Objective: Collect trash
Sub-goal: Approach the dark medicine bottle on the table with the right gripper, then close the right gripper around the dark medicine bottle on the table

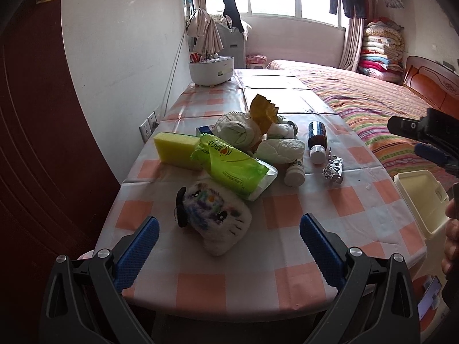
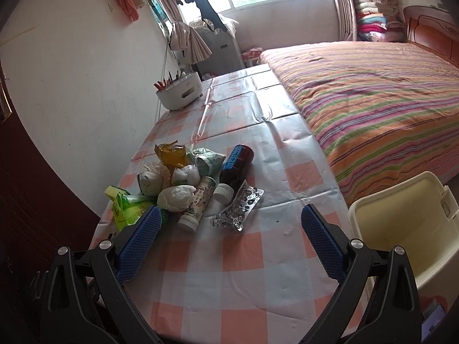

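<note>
A big bed [image 2: 373,91] is sitting by the table [image 2: 229,272], and the table is wearing a pink and white checked cloth. A cream bin [image 2: 401,229] is waiting with its top open, just beside the table's right edge. The trash is lying in a heap near the middle of the table: a green pack [image 1: 235,169], a yellow sponge [image 1: 175,149], a fluffy cat toy [image 1: 215,218], a dark bottle [image 2: 236,163], a white bottle [image 2: 198,203], some scrunched white paper [image 2: 175,197], and a shiny pill sheet [image 2: 238,209]. The left claw [image 1: 229,243] is hovering low over the near edge with its blue fingers [image 1: 137,249] spread wide, and the toy is sitting just ahead, between them. The right claw [image 2: 229,235] is spread wide too, holding nothing, and it is pointing at the pill sheet and the white bottle. I think the first grab is just starting. To do it well, the right claw should be going for the pill sheet, since it is lying apart from the heap and closest to the bin. It is flat and thin, so the fingers should be coming down on both long edges and squeezing gently. The toy may not be trash, so the left claw should be leaving it alone.
</note>
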Demonstrator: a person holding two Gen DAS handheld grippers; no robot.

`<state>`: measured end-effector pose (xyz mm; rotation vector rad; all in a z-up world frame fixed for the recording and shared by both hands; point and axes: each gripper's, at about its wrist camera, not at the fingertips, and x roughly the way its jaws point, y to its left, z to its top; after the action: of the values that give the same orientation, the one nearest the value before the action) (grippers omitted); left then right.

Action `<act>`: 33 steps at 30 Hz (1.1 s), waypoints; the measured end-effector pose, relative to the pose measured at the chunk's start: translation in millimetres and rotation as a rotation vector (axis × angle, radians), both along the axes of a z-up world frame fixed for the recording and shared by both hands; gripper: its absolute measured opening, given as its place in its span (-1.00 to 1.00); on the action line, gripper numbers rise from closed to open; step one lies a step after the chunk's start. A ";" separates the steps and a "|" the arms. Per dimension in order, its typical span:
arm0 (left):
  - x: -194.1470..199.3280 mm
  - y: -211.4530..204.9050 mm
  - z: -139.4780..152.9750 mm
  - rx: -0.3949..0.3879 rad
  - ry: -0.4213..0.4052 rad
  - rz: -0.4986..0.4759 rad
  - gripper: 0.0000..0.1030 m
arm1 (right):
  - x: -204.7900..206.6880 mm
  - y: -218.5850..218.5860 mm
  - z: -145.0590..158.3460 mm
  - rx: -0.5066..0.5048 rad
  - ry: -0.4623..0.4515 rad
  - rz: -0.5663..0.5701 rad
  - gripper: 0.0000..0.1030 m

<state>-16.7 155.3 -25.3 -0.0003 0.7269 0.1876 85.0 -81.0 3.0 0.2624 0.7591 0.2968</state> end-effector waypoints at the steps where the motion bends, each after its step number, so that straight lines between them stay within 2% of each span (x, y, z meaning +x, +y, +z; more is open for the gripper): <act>1: -1.0 2.0 0.5 -0.001 -0.002 0.004 0.86 | 6.1 3.2 -1.7 0.010 0.010 0.000 0.88; 9: -6.7 20.8 -1.2 -0.014 -0.003 0.041 0.86 | 65.8 19.1 -14.4 -0.014 0.108 -0.036 0.84; 13: -8.4 30.9 -2.9 -0.038 -0.001 0.063 0.86 | 97.4 31.4 -23.1 -0.052 0.164 -0.039 0.46; 22: -12.3 47.1 -3.2 -0.060 -0.005 0.095 0.86 | 144.5 54.3 -42.6 -0.132 0.262 -0.052 0.30; 33: -14.4 53.7 -5.1 -0.077 -0.002 0.104 0.86 | 176.9 58.2 -61.0 -0.163 0.336 -0.070 0.28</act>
<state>-31.1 209.0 -30.4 -0.1114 0.7327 0.2591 262.0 -22.7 -58.1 0.1861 1.0974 0.1238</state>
